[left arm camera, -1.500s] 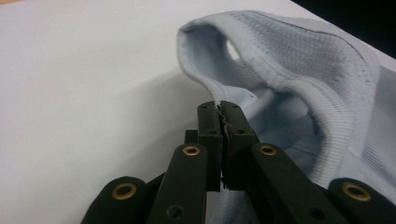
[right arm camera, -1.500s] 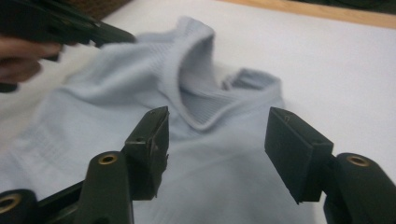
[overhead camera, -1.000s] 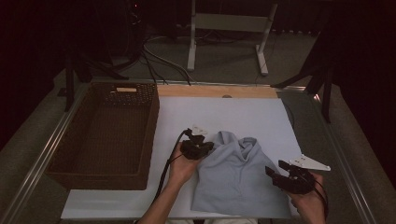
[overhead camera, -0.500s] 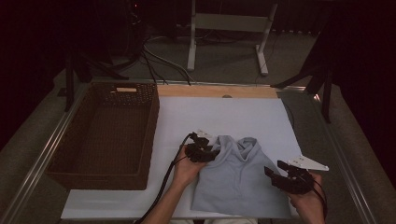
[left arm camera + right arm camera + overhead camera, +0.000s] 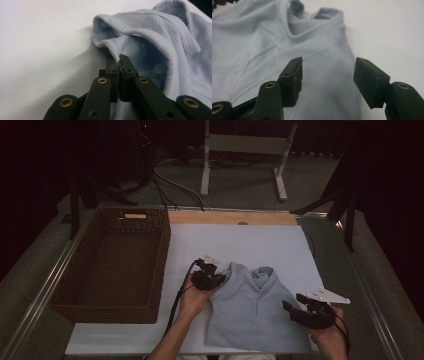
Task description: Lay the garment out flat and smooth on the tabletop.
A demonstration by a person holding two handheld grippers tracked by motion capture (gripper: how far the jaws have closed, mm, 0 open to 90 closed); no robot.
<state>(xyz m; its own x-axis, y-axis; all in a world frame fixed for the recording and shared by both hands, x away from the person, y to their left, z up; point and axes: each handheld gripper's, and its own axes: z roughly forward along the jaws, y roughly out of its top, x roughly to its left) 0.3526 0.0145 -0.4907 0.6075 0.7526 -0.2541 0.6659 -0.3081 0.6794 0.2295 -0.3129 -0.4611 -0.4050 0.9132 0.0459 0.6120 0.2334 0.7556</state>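
Here the light blue shirt (image 5: 250, 310) lay folded on the white sheet (image 5: 250, 245) covering the table, collar toward the far edge, with the wicker basket (image 5: 112, 265) standing just beside the sheet at the person's left. The left gripper (image 5: 214, 279) sat at the shirt's near-left shoulder. In the left gripper view the left gripper (image 5: 119, 65) had its jaws pressed together on a thin ribbed edge of the shirt (image 5: 160, 50), the fabric rising from between the pads in a small fold; the jaws had just been opening and closing again on that edge. The right gripper (image 5: 292, 307) was held at the shirt's right side, near the lower hem. In the right gripper view the right gripper (image 5: 328, 80) had its jaws standing well apart above the shirt (image 5: 287, 50), gripping nothing, the pads clear of the cloth. The left hand (image 5: 192, 297) rested on the sheet just beside the shirt.
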